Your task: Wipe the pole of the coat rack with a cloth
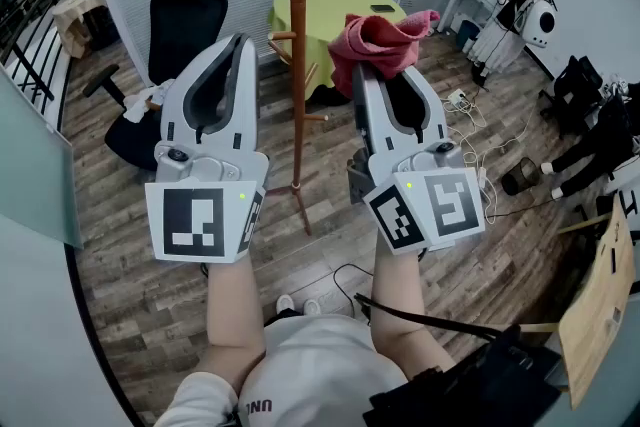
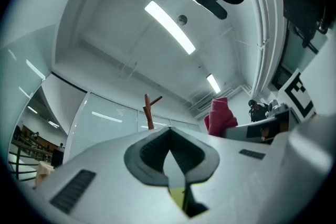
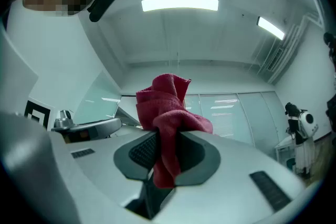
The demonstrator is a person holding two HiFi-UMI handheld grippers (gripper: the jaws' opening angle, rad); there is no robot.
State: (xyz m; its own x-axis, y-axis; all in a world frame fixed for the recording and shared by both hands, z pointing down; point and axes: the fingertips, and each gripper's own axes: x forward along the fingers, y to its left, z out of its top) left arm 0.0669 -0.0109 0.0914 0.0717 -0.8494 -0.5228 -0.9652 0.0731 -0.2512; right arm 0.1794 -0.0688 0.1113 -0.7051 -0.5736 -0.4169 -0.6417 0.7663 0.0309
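The brown wooden coat rack pole [image 1: 298, 65] rises from the plank floor between my two grippers, with short pegs along it. Its top pegs [image 2: 149, 110] show in the left gripper view. My right gripper [image 1: 362, 73] stands right of the pole, shut on a bunched red cloth [image 1: 385, 37] that sticks out past its tips. In the right gripper view the cloth [image 3: 167, 105] is pinched between the jaws of the right gripper [image 3: 165, 136]. My left gripper [image 1: 240, 40] is held left of the pole, apart from it. Its jaws meet at the tips with nothing in them [image 2: 169, 131].
A black office chair [image 1: 185, 10] stands behind the left gripper. A round yellow-green table [image 1: 330, 10] is beyond the pole. Cables [image 1: 480, 155] and white equipment [image 1: 525, 10] lie to the right. The rack's feet [image 1: 300, 200] spread on the floor.
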